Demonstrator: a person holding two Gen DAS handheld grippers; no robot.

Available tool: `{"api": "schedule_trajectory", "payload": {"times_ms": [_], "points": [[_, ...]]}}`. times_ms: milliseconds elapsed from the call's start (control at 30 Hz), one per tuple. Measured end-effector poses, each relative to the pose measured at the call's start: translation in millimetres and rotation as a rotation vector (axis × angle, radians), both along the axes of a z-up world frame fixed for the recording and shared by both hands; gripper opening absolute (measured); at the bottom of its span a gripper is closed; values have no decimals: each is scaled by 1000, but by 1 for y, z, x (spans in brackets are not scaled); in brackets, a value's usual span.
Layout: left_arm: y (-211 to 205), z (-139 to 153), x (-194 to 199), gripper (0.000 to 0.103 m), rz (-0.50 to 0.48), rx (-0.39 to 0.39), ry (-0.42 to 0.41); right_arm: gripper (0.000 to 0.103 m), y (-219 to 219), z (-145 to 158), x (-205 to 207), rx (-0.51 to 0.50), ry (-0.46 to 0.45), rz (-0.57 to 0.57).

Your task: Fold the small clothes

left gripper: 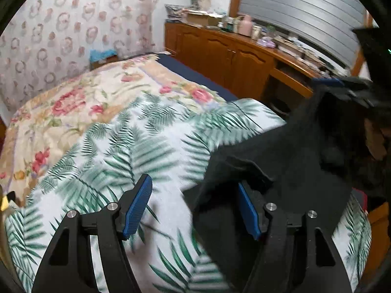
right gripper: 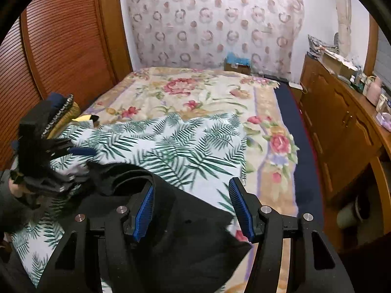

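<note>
A black garment (left gripper: 288, 161) lies crumpled on the leaf-print sheet (left gripper: 136, 131) spread on the bed. My left gripper (left gripper: 191, 207) is open just left of the garment, whose edge drapes over the tip of its right finger. In the right wrist view the same black garment (right gripper: 185, 229) lies under my right gripper (right gripper: 193, 210), which is open; a fold loops around its left finger, but the pads do not press on it. The right gripper (left gripper: 342, 85) shows blurred at the upper right of the left wrist view, with black cloth rising toward it. The left gripper (right gripper: 63, 151) appears blurred at the left.
A floral bedspread (right gripper: 200, 92) covers the bed beyond the sheet. Stacked folded clothes (right gripper: 63, 109) sit at the bed's left edge beside a louvred wooden door (right gripper: 61, 48). A wooden cabinet (right gripper: 342, 131) with cluttered top runs along the right. A blue-topped box (right gripper: 237, 63) stands by the far wall.
</note>
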State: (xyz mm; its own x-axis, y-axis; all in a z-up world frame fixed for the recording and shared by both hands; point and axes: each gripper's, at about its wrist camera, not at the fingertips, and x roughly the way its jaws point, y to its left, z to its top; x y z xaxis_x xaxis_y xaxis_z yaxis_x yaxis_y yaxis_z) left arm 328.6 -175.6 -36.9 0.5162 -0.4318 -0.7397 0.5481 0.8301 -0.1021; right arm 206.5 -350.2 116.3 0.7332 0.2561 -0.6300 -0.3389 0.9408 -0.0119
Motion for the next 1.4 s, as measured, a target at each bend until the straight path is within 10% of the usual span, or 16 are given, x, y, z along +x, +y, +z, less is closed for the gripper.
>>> {"api": "schedule_trajectory", "payload": {"times_ms": [433,633,767,1033,1100,1267,1400], "points": [[21,-14,24,69,91,15,16,58,-6,-11,-33,6,29,51],[21,-4,11,69,68,-6,6,41,5,-34,-28,-77,71,73],[19,2,0,69,45,-15,1,9,-1,-38,-20,-133,92,73],[17,1,-16,69,16,-32,15,7,-77,-4,-9,-89,-46,-277],[15,0,-18,69,8,-31,22,13,-92,-2,-5,-39,-33,-299],[12,-9,-18,69,7,-25,48,69,-95,-8,-7,27,-35,-296],[12,-17,-14,69,6,-39,87,71,-91,-34,-7,66,32,-257]]}}
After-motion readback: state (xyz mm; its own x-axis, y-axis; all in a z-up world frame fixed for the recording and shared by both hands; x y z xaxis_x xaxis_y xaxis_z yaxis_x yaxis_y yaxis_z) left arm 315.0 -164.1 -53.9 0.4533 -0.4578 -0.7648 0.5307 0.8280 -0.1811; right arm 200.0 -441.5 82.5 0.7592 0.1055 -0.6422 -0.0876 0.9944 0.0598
